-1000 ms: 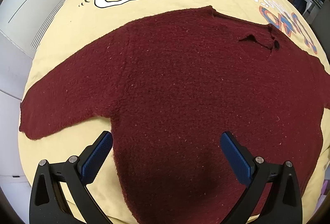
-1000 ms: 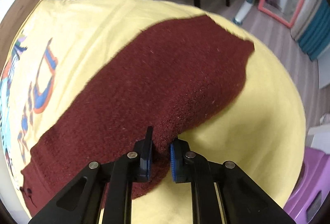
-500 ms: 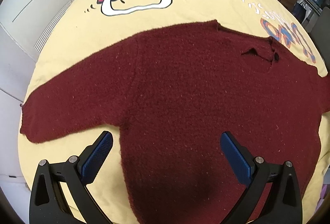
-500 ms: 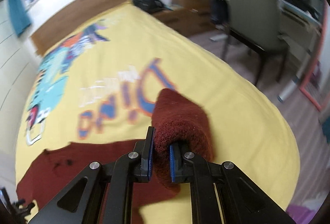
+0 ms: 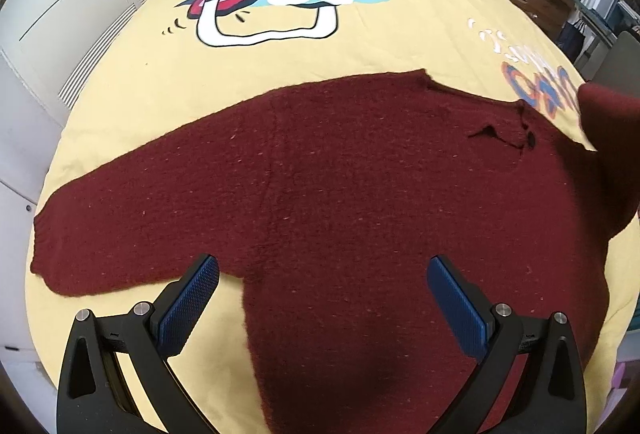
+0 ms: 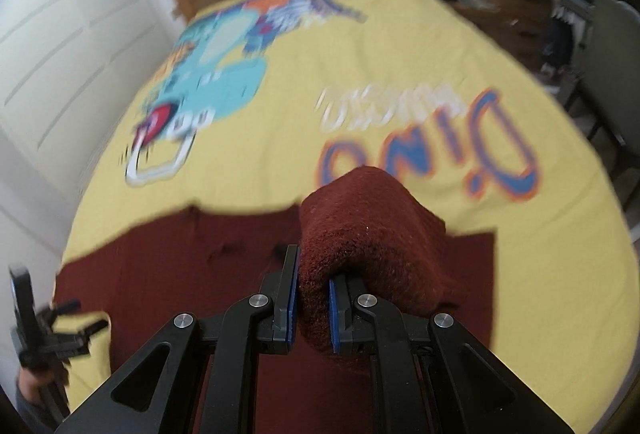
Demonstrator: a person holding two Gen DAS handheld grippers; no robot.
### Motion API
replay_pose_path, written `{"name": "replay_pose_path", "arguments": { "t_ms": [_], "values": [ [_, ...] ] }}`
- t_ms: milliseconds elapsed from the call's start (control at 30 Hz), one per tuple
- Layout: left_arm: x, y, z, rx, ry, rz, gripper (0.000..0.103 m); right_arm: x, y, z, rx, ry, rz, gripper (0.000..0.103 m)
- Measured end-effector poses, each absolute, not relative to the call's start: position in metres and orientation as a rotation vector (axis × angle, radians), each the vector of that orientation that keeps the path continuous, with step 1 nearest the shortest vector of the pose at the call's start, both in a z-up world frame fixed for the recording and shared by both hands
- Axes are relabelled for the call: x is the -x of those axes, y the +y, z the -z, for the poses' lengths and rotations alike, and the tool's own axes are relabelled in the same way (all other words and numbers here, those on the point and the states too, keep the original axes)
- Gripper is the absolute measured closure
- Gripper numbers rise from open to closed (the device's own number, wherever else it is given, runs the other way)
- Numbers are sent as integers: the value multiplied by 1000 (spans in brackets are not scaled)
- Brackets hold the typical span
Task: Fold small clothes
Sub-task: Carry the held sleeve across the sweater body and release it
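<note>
The right claw (image 6: 311,298) is pinching the cuff end of the maroon sweater's right sleeve (image 6: 368,230) between its blue pads (image 6: 293,294), jaws nearly pressed together on the thick knit. A second ago that sleeve was lying stretched out flat toward the bed's edge; now it is being carried up and over, arching in a hump above the claw at the centre of the right wrist frame, with the body of the sweater (image 6: 168,274) lying below it in the lower left. This is looking like the first sleeve fold travelling inward across the chest, though it is not yet laid down.

The left claw (image 5: 322,294) is hanging spread wide at the bottom of its frame, holding nothing, its pads above the sweater's lower body near the left armpit. The raised sleeve is showing at the right edge of that frame. The sweater (image 5: 340,194) is lying face up on the yellow dinosaur bedspread (image 5: 280,58), its left sleeve (image 5: 120,218) still reaching flat toward the lower left.
</note>
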State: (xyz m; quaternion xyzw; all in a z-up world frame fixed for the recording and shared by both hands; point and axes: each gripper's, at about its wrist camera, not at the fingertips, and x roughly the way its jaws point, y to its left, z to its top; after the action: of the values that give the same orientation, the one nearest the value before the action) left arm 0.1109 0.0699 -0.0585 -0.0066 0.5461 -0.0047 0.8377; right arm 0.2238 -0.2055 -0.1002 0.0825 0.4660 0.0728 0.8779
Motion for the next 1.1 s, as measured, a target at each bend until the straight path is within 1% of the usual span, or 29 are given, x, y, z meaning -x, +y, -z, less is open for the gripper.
{"name": "replay_pose_path", "arguments": {
  "t_ms": [133,267,367,467,500,567,600,633,833,933,1100],
  "values": [
    [-110,78,65,16,1176,4,1,-213,-180,153,-149,1090,-184,91],
    [-105,81,73,1,1195,0,1,-203,-174,190,-124,1167,-174,91],
    [-102,83,80,3,1213,-1,1,-201,-170,206,-98,1207,-157,89],
    [-100,85,83,-1,1222,-3,1,-200,-171,208,-72,1223,-139,86],
    [-99,85,84,-3,1224,-3,1,-200,-172,208,-66,1223,-126,80],
    [-99,85,84,-8,1224,-4,1,-198,-177,206,-55,1216,-97,62],
    [-99,84,83,-13,1224,-4,1,-197,-179,204,-52,1212,-83,43],
    [-99,84,83,-17,1224,-4,1,-196,-182,201,-50,1207,-69,29],
    [-102,72,78,-46,1217,6,1,-181,-203,186,-21,1177,-41,22],
    [-104,63,78,-61,1216,21,1,-171,-218,180,-41,1163,-30,20],
    [-108,42,76,-91,1212,63,1,-154,-246,181,-63,1167,24,20]
  ]
}}
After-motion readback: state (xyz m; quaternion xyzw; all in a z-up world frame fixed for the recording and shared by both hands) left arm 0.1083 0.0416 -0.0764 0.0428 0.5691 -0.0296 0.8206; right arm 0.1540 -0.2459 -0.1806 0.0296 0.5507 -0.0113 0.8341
